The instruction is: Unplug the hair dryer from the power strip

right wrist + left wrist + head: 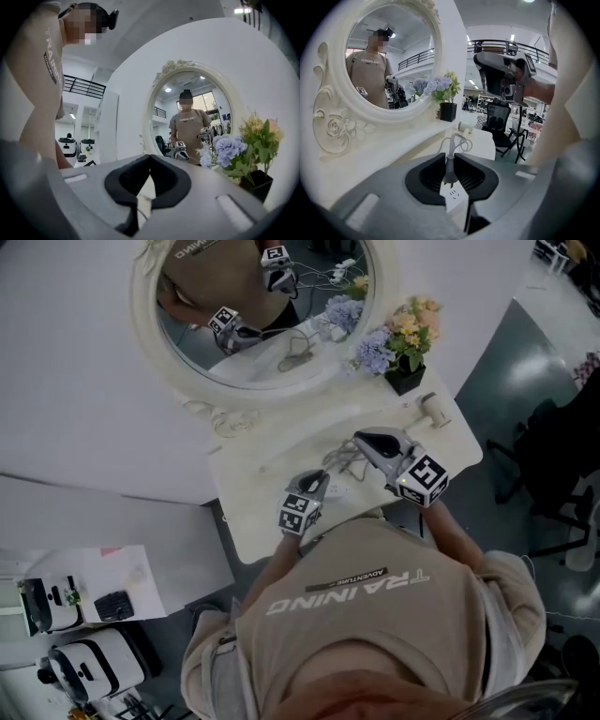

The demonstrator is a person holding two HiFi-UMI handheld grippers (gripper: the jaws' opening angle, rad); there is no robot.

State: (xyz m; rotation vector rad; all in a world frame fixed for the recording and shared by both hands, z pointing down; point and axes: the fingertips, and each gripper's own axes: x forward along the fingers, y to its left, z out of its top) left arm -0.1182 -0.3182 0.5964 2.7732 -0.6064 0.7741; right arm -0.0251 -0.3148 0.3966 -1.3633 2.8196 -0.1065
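purple flowers (377, 350) near hair dryer (433, 410)

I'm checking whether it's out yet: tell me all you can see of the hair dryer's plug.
The plug is small, pale grey, plastic-looking, upright, prongs down and bare just above the white power strip, so apparently out. The left tongs clamp its sides; its pale cord rises from the top and loops away.

Grey two-jaw right gripper (150, 156), black pads: tips touching, nothing held, directly below oval white ornate-framed mirror (192, 117). Pale blue and yellow flower bunch (234, 152) in black square pot (260, 185) at mirror's lower right. Person in beige T-shirt (40, 93) left of mirror, close to camera. Beige-shirted figure reflected in mirror.
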